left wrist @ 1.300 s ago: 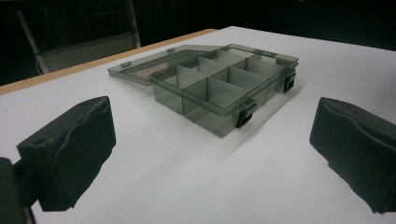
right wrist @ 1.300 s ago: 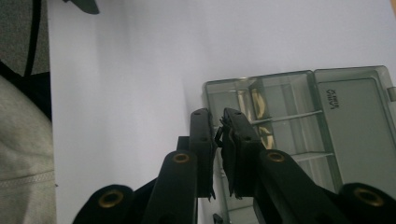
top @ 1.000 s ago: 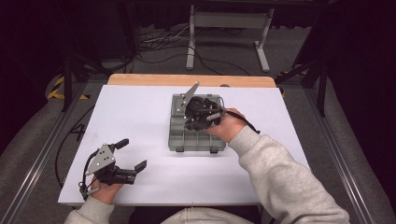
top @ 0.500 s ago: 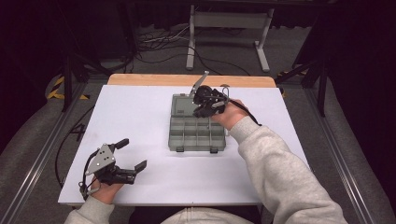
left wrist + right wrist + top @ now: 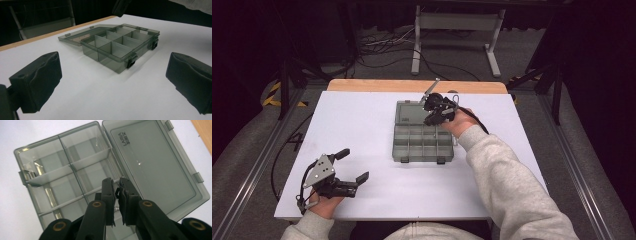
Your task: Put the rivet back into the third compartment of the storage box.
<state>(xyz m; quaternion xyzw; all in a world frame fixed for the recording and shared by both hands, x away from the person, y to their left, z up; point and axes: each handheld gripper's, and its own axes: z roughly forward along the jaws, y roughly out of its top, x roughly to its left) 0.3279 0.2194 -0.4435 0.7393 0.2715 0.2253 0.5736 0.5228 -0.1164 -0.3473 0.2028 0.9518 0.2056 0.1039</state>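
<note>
A smoky clear organizer box [image 5: 422, 142] lies open mid-table, its lid [image 5: 408, 111] folded flat toward the far side. The divided compartments [image 5: 67, 170] look empty. My right gripper [image 5: 430, 119] hovers over the hinge line between compartments and lid [image 5: 150, 165]. Its jaws stand close together, shut; a tiny pale glint sits low between the pads, and I cannot tell what it is. My left gripper [image 5: 353, 165] rests on the table at the near left, open and holding nothing. It faces the box [image 5: 120, 47] from its latch side, some way off.
The white tabletop [image 5: 362, 120] ends at a wooden strip [image 5: 412, 86] along the far edge. Beyond it stand a metal frame [image 5: 457, 22] and loose cables on the floor. A grey sleeve [image 5: 507, 180] crosses the near right of the table.
My right gripper has moved from over the box's middle toward its far side and a little lower. The left gripper has stayed put.
</note>
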